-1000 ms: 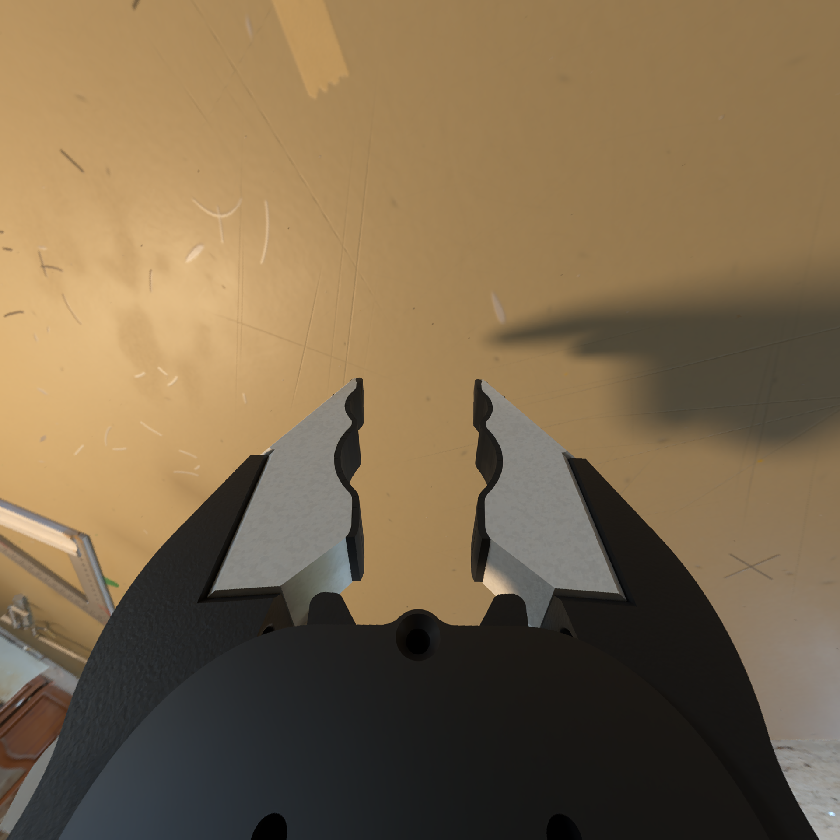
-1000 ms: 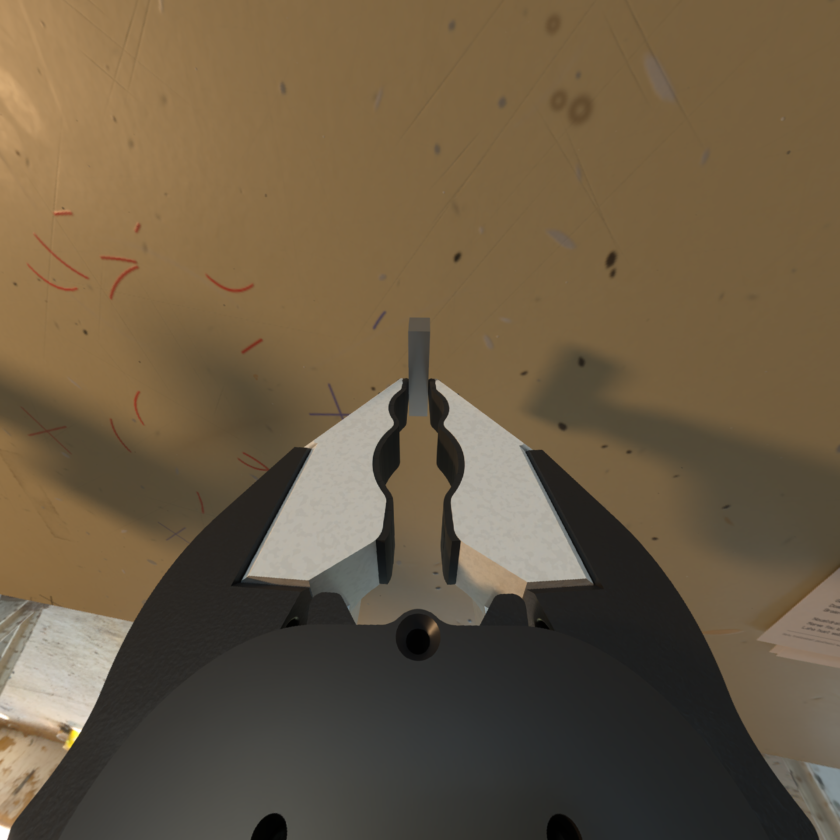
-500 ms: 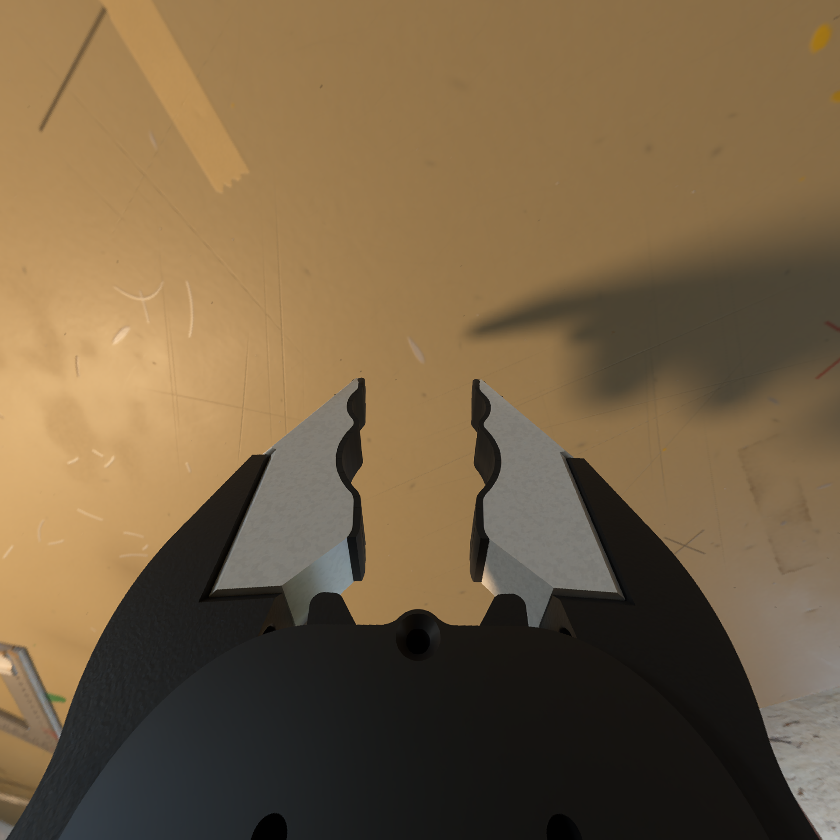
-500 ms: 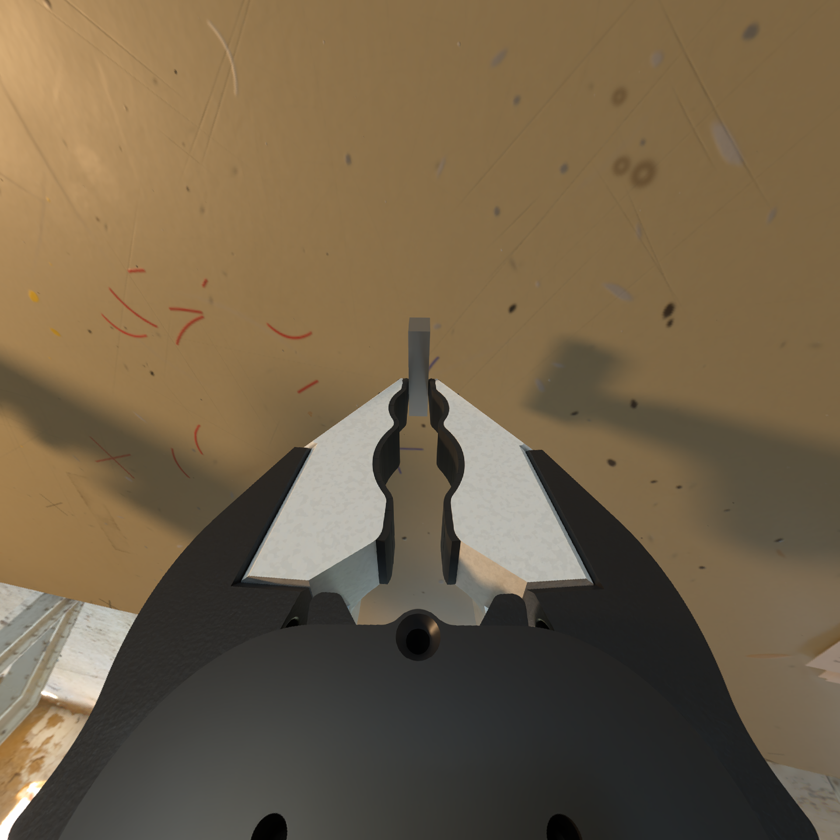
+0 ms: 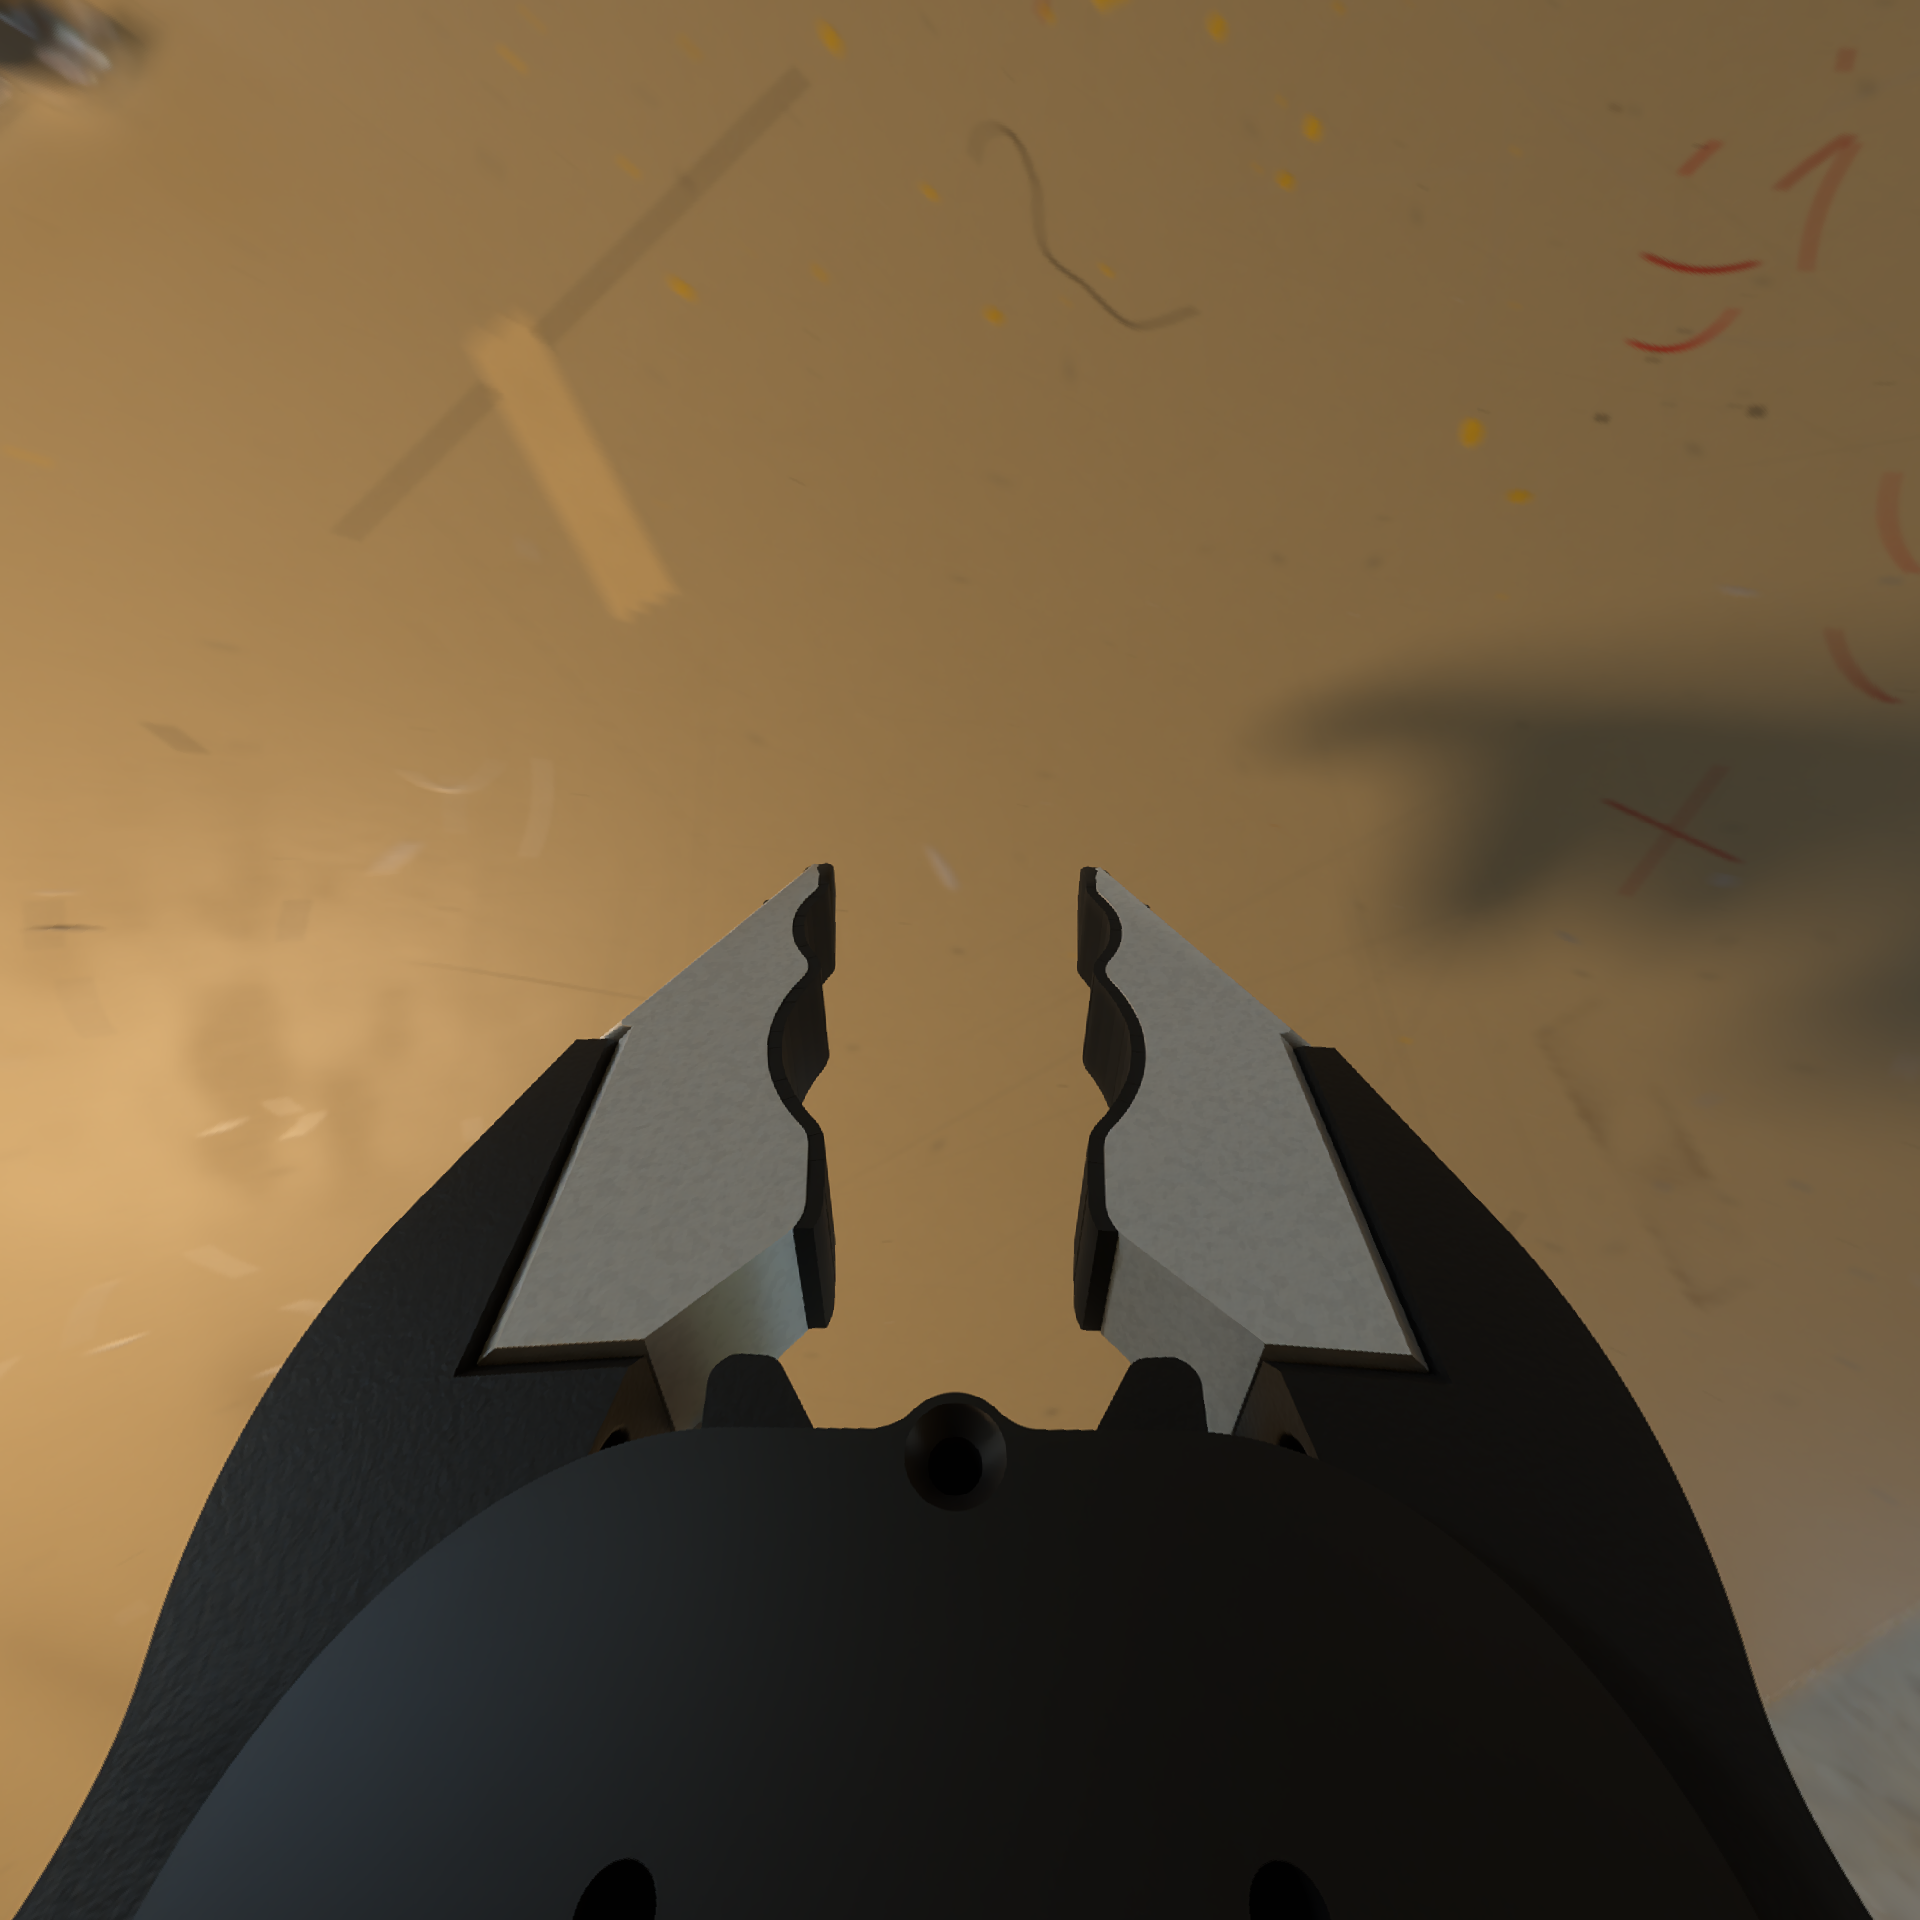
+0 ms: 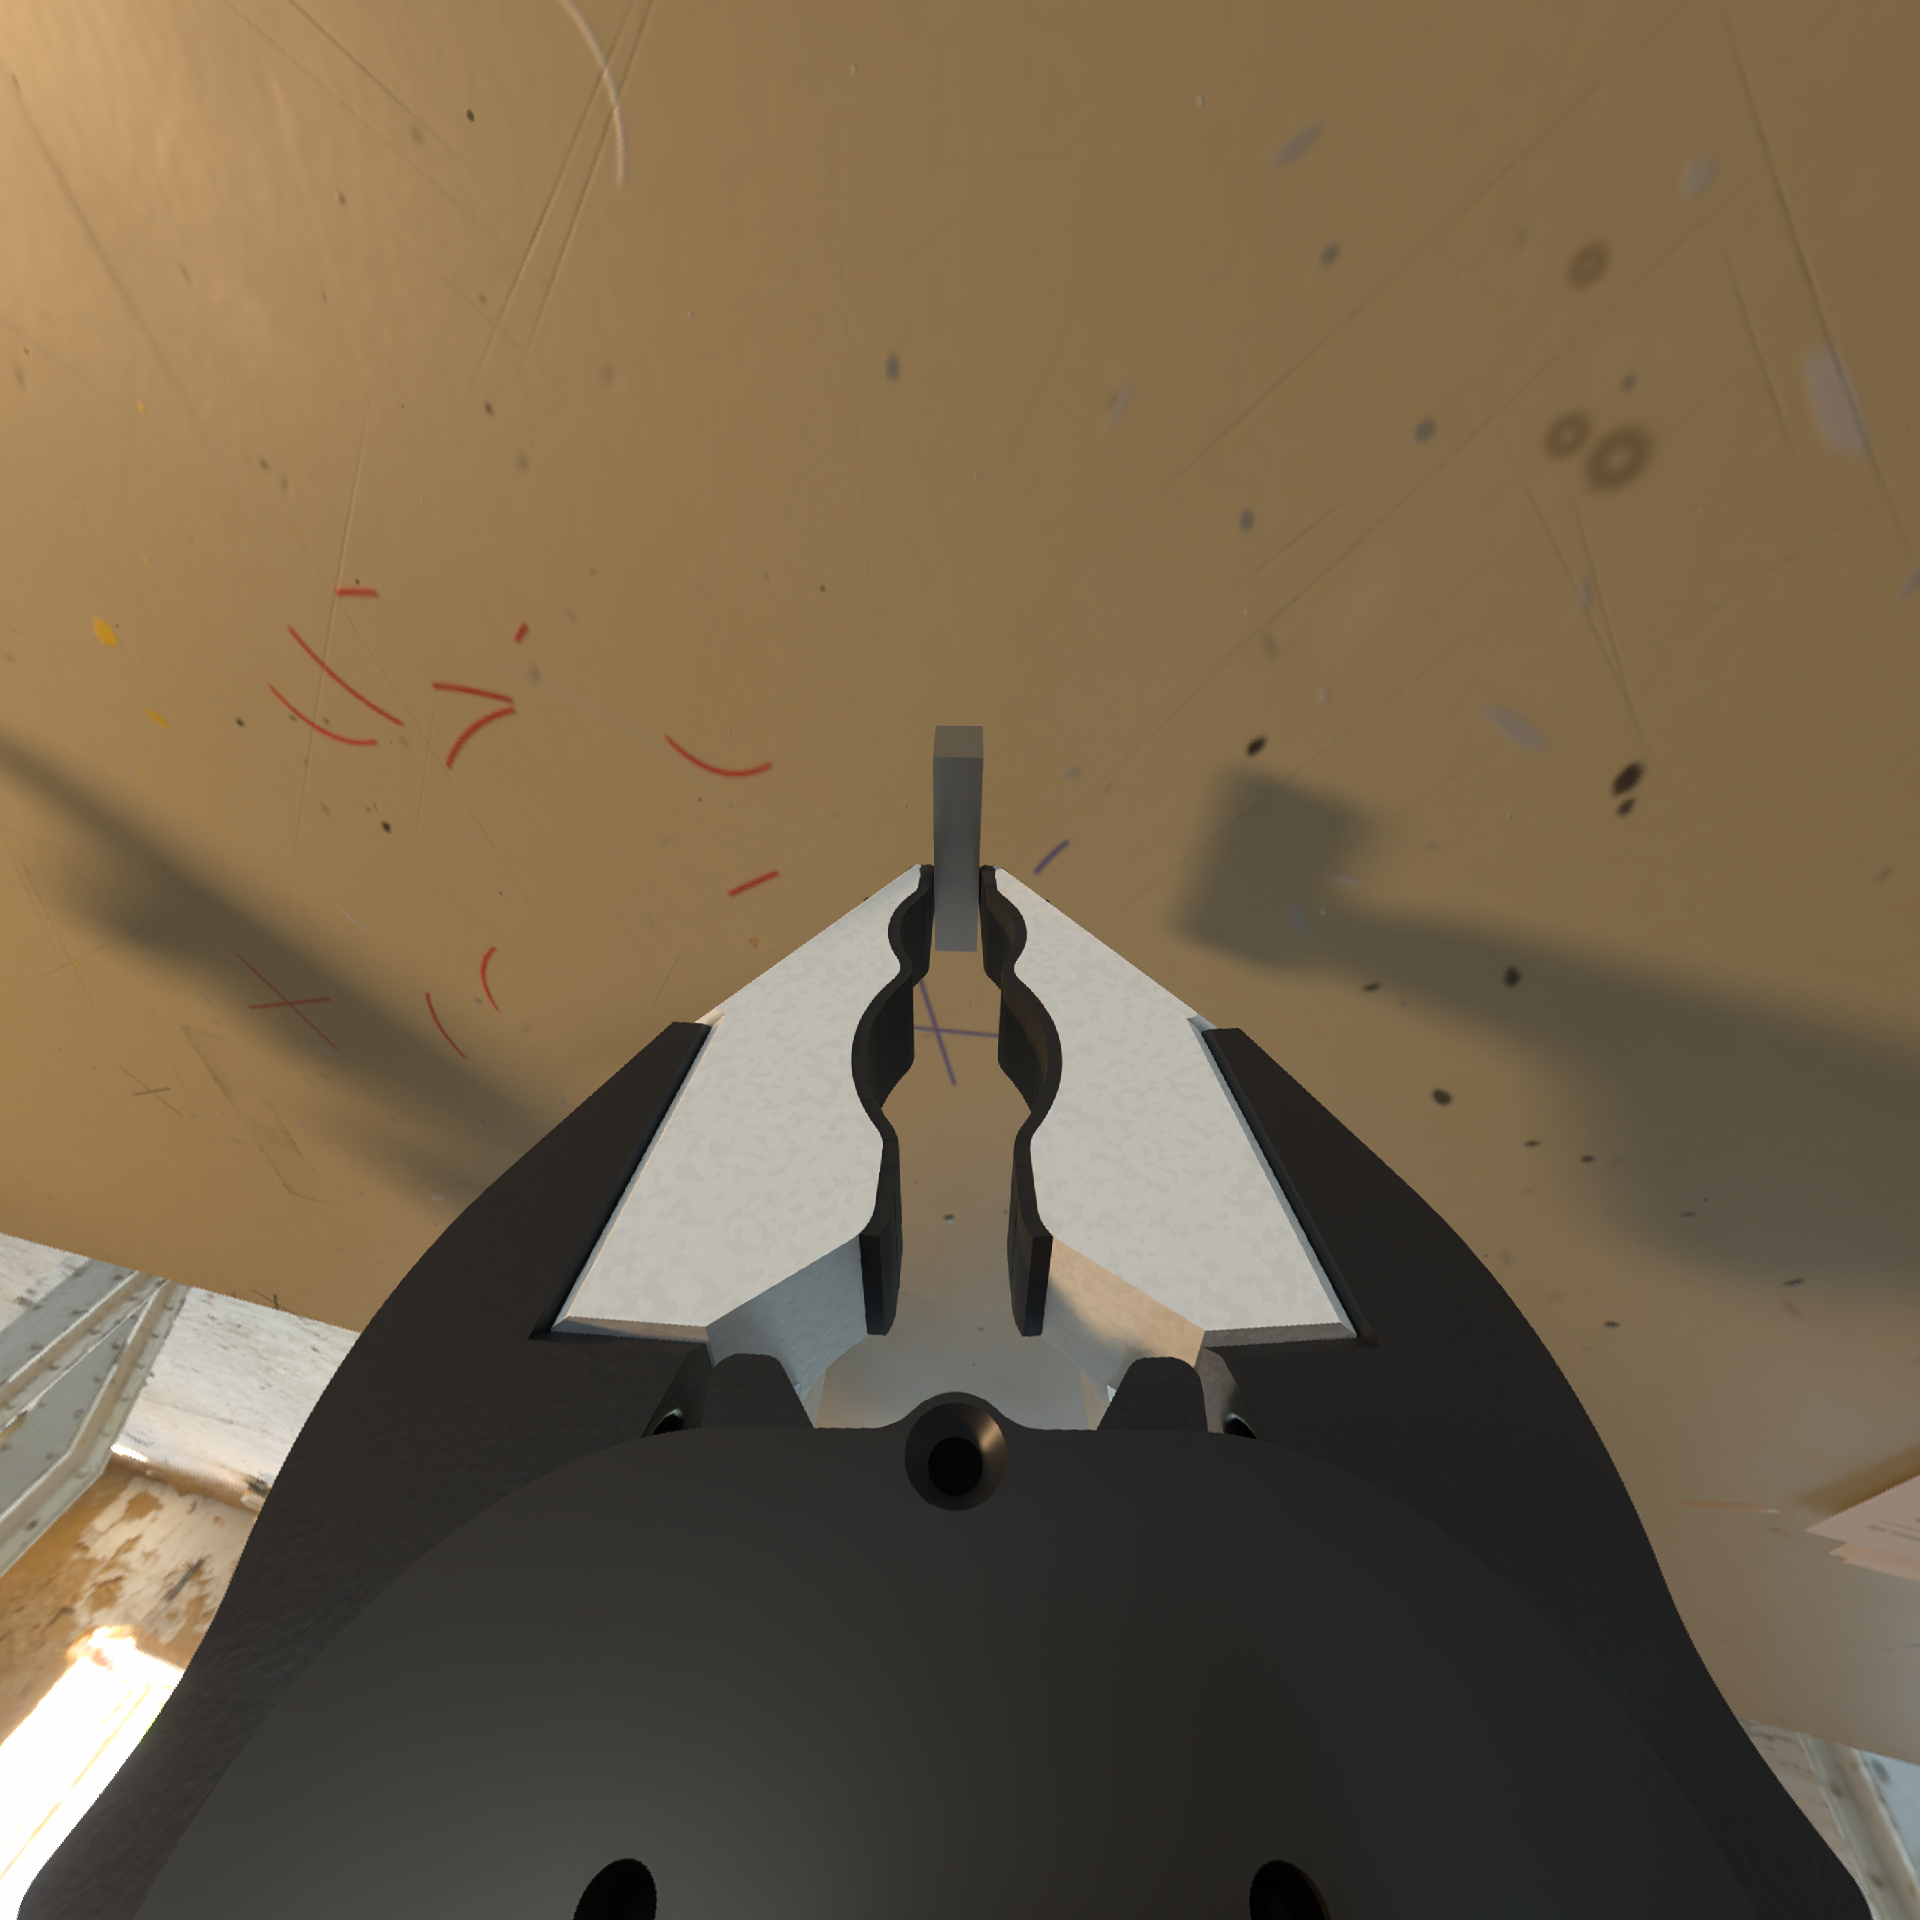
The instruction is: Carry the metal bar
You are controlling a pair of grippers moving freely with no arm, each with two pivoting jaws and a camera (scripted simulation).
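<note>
In the right wrist view, my right gripper (image 6: 957, 883) is shut on a grey metal bar (image 6: 957, 821). The bar is seen end-on and sticks up past the fingertips, held above the brown tabletop (image 6: 1143, 312). Its shadow (image 6: 1278, 862) falls on the table to the right. In the left wrist view, my left gripper (image 5: 956, 883) is open and empty above the same tabletop (image 5: 1039, 468). The bar does not show in the left wrist view.
A strip of tan tape (image 5: 566, 478) lies on the table at upper left of the left wrist view. A stack of papers (image 6: 1870, 1527) sits at the right edge of the right wrist view. The table's edge (image 6: 208, 1288) shows at lower left, with floor below.
The left gripper has moved over the table; the tape strip has shifted down and right in its view. The right gripper has moved a little, still holding the bar.
</note>
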